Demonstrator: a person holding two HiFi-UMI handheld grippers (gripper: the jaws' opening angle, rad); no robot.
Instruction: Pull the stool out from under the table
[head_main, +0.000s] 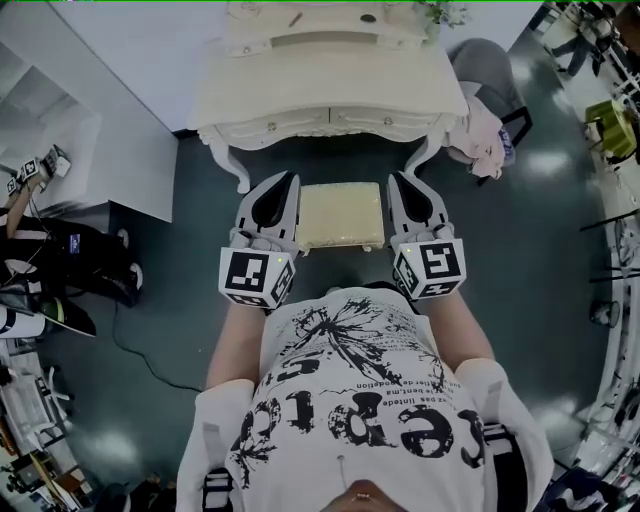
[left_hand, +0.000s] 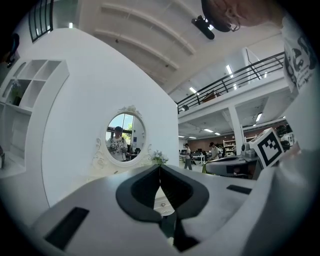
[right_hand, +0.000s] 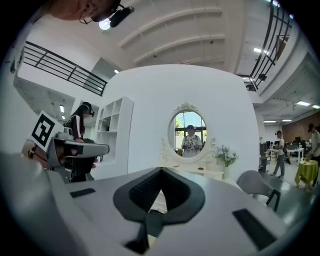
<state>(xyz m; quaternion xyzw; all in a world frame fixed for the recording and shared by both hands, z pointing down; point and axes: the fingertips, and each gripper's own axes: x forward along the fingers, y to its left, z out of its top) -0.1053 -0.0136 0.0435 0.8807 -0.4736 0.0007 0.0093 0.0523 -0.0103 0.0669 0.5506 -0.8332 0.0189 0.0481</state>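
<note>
A cream cushioned stool stands on the dark floor just in front of the white dressing table, between its front legs. My left gripper hangs beside the stool's left edge and my right gripper beside its right edge; both are above the stool and hold nothing. In the left gripper view the left gripper points level at the table with its jaws meeting at the tips. The right gripper is shut as well, and a strip of the stool shows below its jaws.
A grey chair with a pink cloth stands right of the table. A white shelf unit and dark bags lie to the left, with a cable on the floor. An oval mirror hangs above the table.
</note>
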